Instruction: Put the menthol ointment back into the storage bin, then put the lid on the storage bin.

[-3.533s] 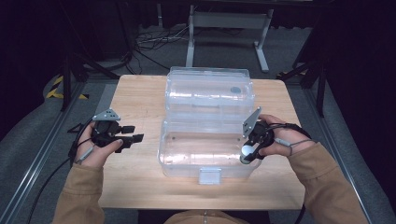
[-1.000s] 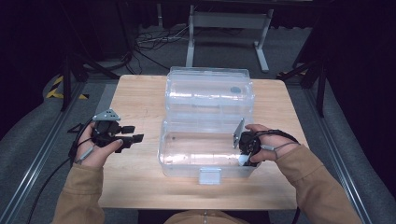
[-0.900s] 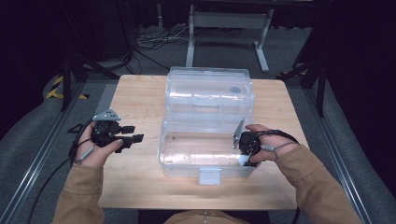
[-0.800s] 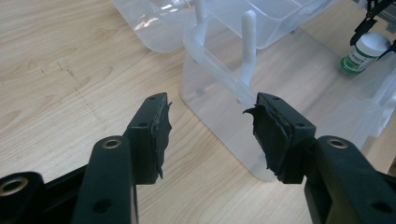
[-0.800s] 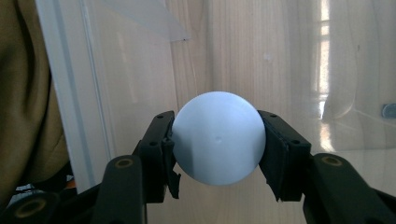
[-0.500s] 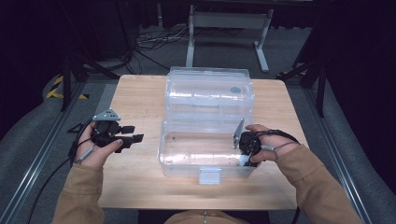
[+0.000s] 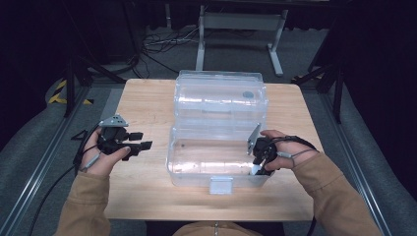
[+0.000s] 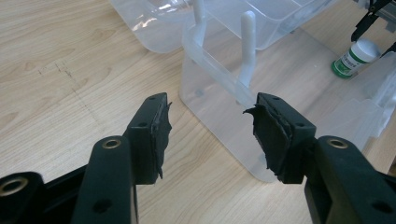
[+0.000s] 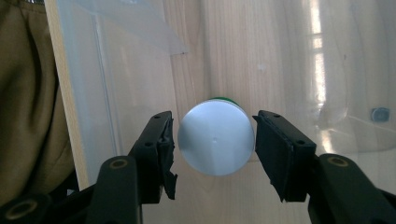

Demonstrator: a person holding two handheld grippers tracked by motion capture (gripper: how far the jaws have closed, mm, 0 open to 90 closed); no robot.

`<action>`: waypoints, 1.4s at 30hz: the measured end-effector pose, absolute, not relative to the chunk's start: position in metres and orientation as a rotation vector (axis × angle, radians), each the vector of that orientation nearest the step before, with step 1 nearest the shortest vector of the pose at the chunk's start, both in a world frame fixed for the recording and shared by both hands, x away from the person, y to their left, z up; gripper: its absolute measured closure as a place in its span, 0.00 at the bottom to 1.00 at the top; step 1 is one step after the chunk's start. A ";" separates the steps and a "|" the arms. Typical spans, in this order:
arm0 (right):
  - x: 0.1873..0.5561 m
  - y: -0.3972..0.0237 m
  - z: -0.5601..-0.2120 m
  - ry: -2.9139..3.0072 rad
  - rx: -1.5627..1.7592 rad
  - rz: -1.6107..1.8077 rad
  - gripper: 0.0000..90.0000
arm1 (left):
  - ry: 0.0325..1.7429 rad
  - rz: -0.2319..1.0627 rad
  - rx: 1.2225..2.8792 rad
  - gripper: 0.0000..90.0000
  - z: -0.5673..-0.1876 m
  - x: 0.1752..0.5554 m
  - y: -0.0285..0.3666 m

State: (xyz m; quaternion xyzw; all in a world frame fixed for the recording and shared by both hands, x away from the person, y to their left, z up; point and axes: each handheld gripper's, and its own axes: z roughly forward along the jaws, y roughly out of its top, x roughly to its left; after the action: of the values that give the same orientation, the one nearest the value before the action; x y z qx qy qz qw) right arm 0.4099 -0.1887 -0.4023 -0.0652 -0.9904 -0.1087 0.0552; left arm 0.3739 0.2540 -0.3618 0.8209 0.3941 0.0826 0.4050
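As judged from the spread of the jaws, looks like the letting-go step of putting a bottle (image 9: pixel 216 138) into the clear box (image 7: pixel 196 169). Stands upright on the box floor, in the near right corner on the person's side, white cap up and green label below.

Right tool (image 9: pixel 212 128) down inside the box, straddling the cap. Jaws have just been opening, with the bottle between them. A sliver of gap at one pad; the other pad very close, touching or not hard to tell. Not pinching, then, but parted.

Left tool (image 8: pixel 210 123) spread wide and empty. Held over the counter (image 7: pixel 147 98) to the left of the box, aimed at its side wall, well apart from the bottle. Lid (image 7: pixel 221 93) thrown back, lying open behind the box.

Next, probably: lift the right tool straight up off the cap, with no sideways drift, since a brushing pad could tip so narrow a thing. Clear the rim before swinging away. After that, likely bring the lid over, perhaps with both tools, keeping the left one idle until then.
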 end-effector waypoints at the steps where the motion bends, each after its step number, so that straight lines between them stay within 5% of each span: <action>1: 0.410 -0.189 -0.402 -3.007 -0.198 -0.330 0.52 | 0.995 0.209 2.072 0.52 -0.362 0.374 0.254; 42: 0.410 -0.209 -0.329 -2.950 -0.408 -0.973 0.59 | 0.954 0.187 2.093 0.52 -0.361 0.372 0.246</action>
State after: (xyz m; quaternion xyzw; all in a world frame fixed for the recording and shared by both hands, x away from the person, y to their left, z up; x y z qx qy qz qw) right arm 0.4102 -0.2089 -0.3293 -0.1304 -0.9416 -0.3105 0.0043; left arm 0.3720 0.2460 -0.3606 0.8293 0.3778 0.0742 0.4050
